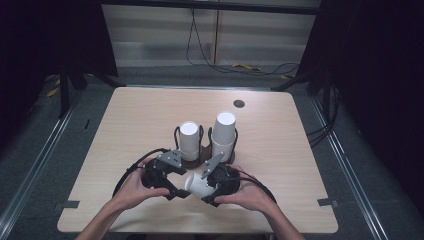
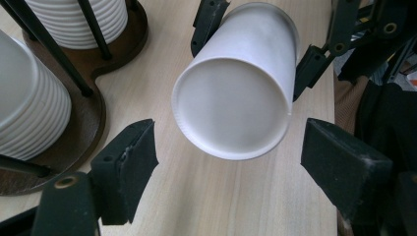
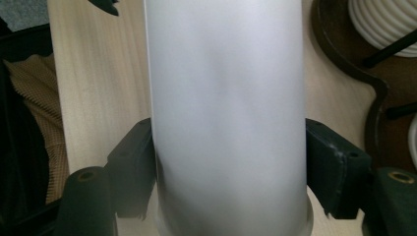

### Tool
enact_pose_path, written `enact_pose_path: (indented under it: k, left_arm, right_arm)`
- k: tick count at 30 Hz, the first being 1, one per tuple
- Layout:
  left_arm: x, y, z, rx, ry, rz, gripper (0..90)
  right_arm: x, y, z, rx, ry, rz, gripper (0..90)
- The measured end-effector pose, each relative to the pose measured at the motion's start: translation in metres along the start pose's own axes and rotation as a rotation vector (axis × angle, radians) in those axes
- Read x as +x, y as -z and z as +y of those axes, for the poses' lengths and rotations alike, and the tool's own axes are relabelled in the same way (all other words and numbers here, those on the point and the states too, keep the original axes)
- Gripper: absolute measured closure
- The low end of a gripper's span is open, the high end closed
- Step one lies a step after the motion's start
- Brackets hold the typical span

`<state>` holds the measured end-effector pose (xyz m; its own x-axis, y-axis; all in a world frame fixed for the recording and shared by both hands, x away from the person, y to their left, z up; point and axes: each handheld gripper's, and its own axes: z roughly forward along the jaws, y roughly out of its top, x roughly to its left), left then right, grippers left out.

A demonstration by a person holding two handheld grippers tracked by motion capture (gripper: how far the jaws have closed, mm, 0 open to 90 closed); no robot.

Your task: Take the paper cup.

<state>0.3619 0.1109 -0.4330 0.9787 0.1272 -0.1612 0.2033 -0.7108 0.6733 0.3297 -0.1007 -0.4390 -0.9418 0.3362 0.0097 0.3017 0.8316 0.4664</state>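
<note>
A white paper cup (image 1: 197, 184) lies on its side in the air just above the table, near the front edge. My right gripper (image 1: 209, 186) is shut on its body; in the right gripper view both black pads (image 3: 135, 162) press against the cup's wall (image 3: 226, 98). My left gripper (image 1: 182, 184) faces the cup's closed bottom (image 2: 231, 113). Its jaws stand open, one on each side of the bottom, with a gap between each pad (image 2: 130, 164) and the cup. The right gripper's fingers (image 2: 306, 69) clamp the cup farther back in that view.
Behind the hands a dark wooden holder (image 1: 197, 157) with black wire posts bears two stacks of white cups, a shorter one (image 1: 189, 140) and a taller one (image 1: 224, 132). The light wood table (image 1: 280, 150) has a round cable hole (image 1: 239, 103) at the back.
</note>
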Motion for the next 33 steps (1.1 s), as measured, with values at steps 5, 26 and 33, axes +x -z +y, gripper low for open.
enact_pose_path:
  k: [5, 26, 33]
  left_arm:
    - [-0.002, -0.001, 0.000, 0.001, -0.006, -0.007, 19.4]
    - [-0.003, -0.008, 0.002, 0.031, -0.027, -0.073, 24.5]
    - [-0.004, -0.010, 0.002, 0.032, -0.035, -0.087, 27.8]
  right_arm:
    - [0.003, -0.002, 0.003, 0.024, 0.024, -0.004, 28.6]
    - [0.014, -0.007, 0.016, 0.094, 0.105, 0.005, 28.5]
    - [0.016, -0.006, 0.017, 0.077, 0.101, 0.014, 28.5]
